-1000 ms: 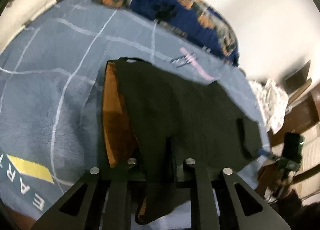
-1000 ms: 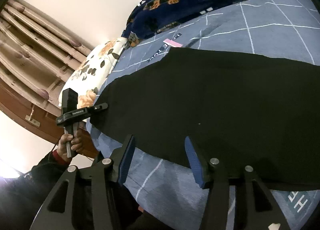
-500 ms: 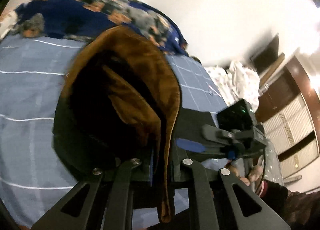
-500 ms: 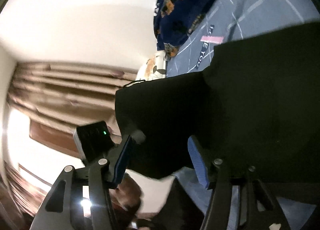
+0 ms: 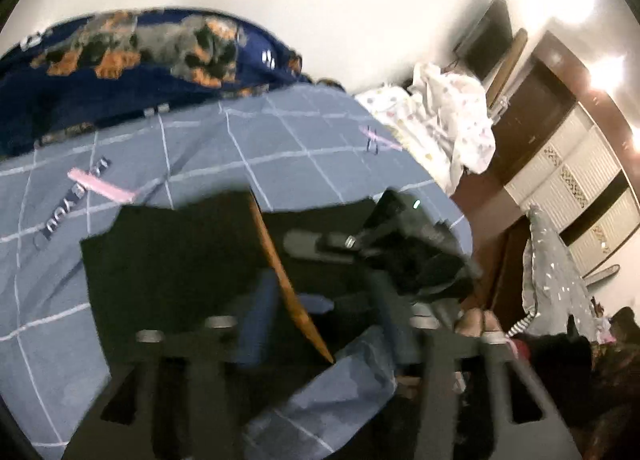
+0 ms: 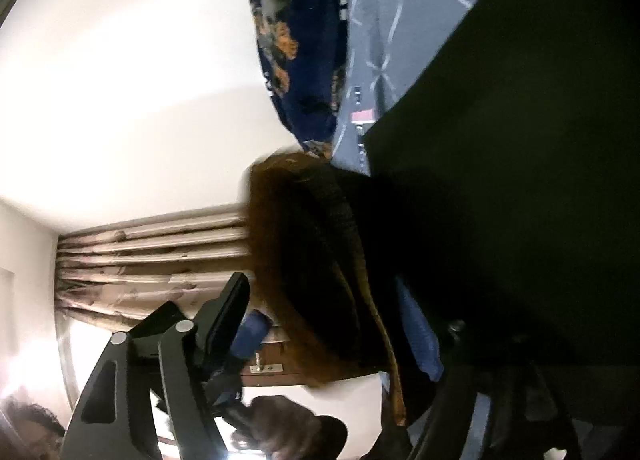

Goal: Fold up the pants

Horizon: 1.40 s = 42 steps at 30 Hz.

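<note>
The black pants (image 5: 176, 256) with a brown lining (image 5: 288, 292) lie folded over on the blue checked bedspread (image 5: 248, 147). My left gripper (image 5: 324, 324) has its blue pads apart, with the brown edge of the pants passing between them. The right gripper's body (image 5: 384, 244) shows just beyond, over the black cloth. In the right wrist view the pants (image 6: 520, 179) fill the right side, and a fold showing brown lining (image 6: 304, 268) hangs between my right gripper's (image 6: 332, 340) spread blue pads.
A dark blue floral quilt (image 5: 120, 71) lies along the far side of the bed. White bedding (image 5: 448, 127) is piled beyond the bed's end, near a dark wardrobe (image 5: 532, 111). Curtains (image 6: 152, 264) and the person's hand (image 6: 288, 432) show in the right wrist view.
The lifted end of the pants was carried over and laid down onto the other half. My left gripper, shut on the cloth before, now has its pads apart. Both views swung round.
</note>
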{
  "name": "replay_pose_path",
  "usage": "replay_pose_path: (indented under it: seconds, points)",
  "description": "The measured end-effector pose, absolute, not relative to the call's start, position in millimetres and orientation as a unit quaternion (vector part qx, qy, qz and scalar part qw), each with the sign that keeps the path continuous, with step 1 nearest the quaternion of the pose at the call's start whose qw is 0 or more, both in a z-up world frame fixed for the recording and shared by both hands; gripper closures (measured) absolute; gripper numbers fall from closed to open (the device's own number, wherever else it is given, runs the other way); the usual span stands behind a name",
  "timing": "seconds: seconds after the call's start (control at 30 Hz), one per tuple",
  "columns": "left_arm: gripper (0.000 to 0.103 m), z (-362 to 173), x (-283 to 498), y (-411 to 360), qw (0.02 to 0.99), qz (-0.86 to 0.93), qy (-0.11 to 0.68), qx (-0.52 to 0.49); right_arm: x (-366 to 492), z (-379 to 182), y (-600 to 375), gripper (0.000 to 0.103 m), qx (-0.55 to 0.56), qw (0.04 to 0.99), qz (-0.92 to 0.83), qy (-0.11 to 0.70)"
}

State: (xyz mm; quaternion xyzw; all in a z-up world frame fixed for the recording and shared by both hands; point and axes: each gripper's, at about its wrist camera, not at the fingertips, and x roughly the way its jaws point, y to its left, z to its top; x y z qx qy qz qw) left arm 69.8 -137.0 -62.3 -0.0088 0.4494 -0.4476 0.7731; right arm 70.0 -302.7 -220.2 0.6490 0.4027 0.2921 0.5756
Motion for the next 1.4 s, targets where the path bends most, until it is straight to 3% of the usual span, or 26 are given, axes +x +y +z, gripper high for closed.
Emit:
replay_pose_path:
  seconds: [0.2,0.43,0.5,0.53,0.57,0.77,1.03,1.4]
  points:
    - [0.028,-47.0,76.9,-93.7,0.809,-0.413,0.416,-0.041,69.4,-222.2,-304.7,0.029,0.642,0.580,0.278,0.418]
    - [0.028,-111.9,76.1,-27.4,0.807,-0.329,0.482,-0.087,76.7,-215.5,-294.0,0.033,0.576,0.615,0.258,0.472]
    - [0.028,-128.6,71.1,-14.9,0.802,-0.314,0.497,-0.100,80.8,-210.2,-286.5,0.052,0.536,0.636,0.244,0.499]
    - [0.028,-135.2,68.1,-10.5,0.802,-0.309,0.501,-0.103,81.7,-209.3,-283.9,0.077,0.517,0.646,0.238,0.509]
    - [0.028,-141.2,65.7,-7.9,0.800,-0.303,0.507,-0.103,82.9,-208.6,-280.7,0.089,0.498,0.653,0.233,0.521]
    - [0.028,-137.0,56.2,-16.0,0.803,-0.306,0.505,-0.078,82.3,-194.0,-291.4,0.091,0.495,0.669,0.227,0.505]
    - [0.027,-128.6,61.0,-47.4,0.796,-0.328,0.506,-0.053,55.0,-148.3,-389.2,0.092,0.494,0.727,0.189,0.438]
    - [0.027,-146.8,68.9,-94.9,0.767,-0.345,0.540,-0.026,6.8,-181.8,-497.4,0.092,0.538,0.728,0.091,0.414]
